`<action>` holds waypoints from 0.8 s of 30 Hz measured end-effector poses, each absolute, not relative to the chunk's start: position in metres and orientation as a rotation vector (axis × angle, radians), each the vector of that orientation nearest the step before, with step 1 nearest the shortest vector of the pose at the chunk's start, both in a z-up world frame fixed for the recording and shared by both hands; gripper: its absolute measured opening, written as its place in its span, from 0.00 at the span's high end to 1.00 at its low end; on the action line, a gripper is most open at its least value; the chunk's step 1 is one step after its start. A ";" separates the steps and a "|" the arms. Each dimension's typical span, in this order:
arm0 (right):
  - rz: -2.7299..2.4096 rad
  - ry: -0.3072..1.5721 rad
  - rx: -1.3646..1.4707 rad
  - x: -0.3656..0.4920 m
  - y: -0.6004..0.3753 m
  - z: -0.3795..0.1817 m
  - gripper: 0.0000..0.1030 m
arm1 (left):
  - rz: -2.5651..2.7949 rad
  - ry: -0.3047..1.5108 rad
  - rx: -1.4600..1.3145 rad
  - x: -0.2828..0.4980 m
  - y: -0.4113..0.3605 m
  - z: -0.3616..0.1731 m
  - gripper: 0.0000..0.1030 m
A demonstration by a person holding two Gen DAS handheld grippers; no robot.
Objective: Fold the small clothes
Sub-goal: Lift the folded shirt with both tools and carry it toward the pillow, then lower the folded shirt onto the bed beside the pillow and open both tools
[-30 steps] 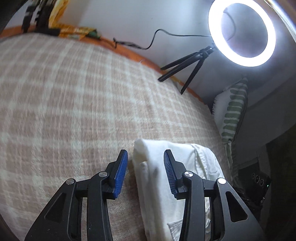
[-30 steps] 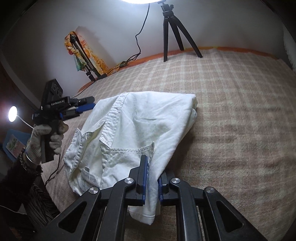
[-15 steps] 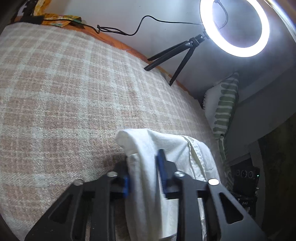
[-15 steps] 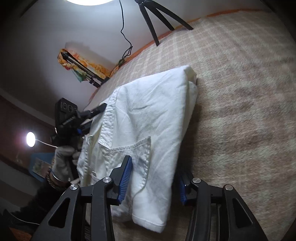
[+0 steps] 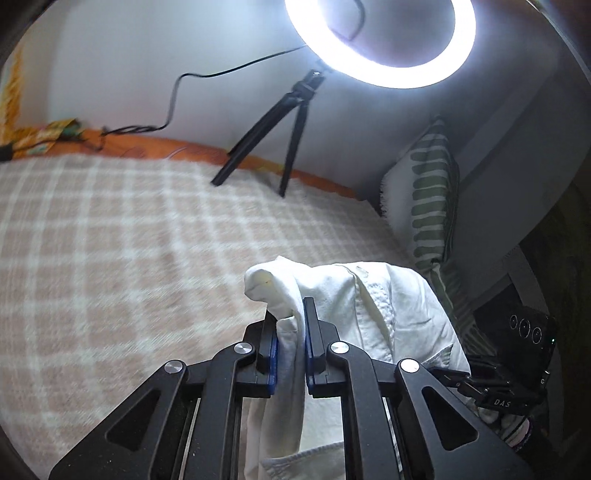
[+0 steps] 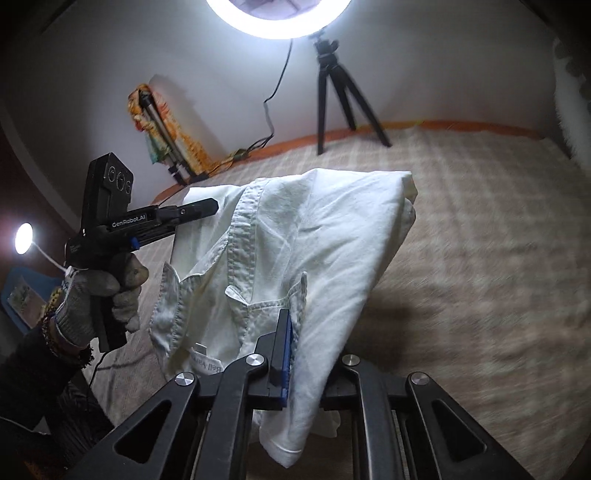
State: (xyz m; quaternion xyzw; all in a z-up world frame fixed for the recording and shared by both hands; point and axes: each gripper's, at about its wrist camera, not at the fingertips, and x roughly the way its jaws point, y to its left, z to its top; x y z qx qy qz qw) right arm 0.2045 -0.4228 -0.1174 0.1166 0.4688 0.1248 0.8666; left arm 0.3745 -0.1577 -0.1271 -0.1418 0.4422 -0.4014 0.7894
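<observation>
The white shirt (image 6: pixel 314 236) is pinched by both the left hand-held gripper (image 5: pixel 290 332) and the closing right hand-held gripper (image 6: pixel 295 350), so uneven pulling could undo its folds.

The right claw (image 6: pixel 291 354) is closing its jaws on the lower edge of a white button-up shirt (image 6: pixel 310 236), the cloth pinched between them and draping over the right-hand finger. The shirt hangs lifted above the checked bed blanket (image 6: pixel 480 229), its pocket just above the blue pad. At nine o'clock a gloved hand (image 6: pixel 96 295) grips the left claw (image 6: pixel 207 206), whose tips meet the shirt's far edge. At twelve o'clock glows a ring light (image 6: pixel 277 22); its tripod (image 6: pixel 332 92) stands on the bed.
</observation>
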 end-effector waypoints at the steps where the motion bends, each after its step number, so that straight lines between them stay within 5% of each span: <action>1: 0.242 0.974 0.238 0.205 -0.430 -0.114 0.92 | -0.873 0.943 -0.297 0.377 -0.168 -0.123 0.91; 24: -0.022 0.991 0.066 0.298 -0.585 -0.123 0.91 | -0.827 0.858 -0.087 0.424 -0.327 -0.133 0.91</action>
